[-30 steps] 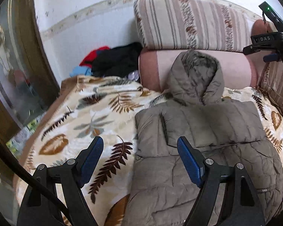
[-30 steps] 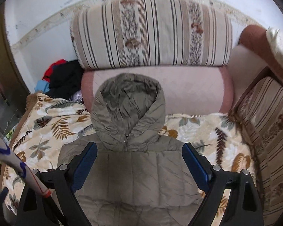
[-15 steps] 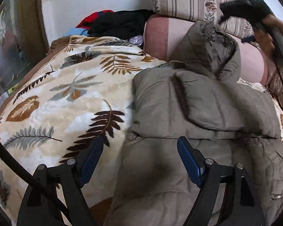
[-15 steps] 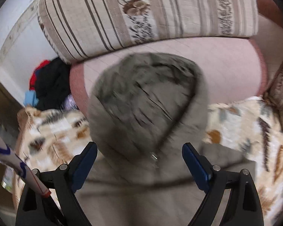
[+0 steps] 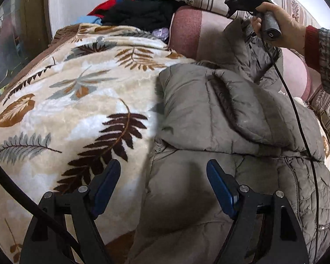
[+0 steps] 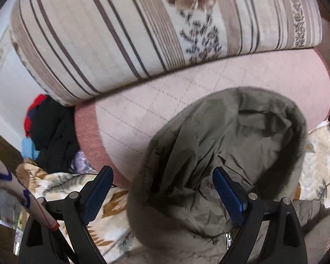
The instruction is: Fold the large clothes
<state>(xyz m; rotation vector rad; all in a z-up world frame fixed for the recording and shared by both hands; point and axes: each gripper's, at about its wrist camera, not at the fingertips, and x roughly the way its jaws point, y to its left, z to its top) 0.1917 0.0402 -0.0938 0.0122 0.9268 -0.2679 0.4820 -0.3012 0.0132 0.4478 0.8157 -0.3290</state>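
Left wrist view: your left gripper (image 5: 162,187) is hanging wide open over left edge of hooded puffer jacket (image 5: 220,114), gripping nothing; leaf-print blanket (image 5: 77,92) lying free leftward.

Right wrist view: your right gripper (image 6: 162,191) is closing, jaws straddling jacket hood (image 6: 222,154), pads not pressing; pink bolster (image 6: 209,83) behind.

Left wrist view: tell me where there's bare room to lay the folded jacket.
The leaf-print blanket lies bare over a broad patch, bordered by the grey jacket, the clothes pile at the far end, and the blanket's brown edge by the wall. The other side is crowded: the jacket fills it, its hood against the pink bolster.
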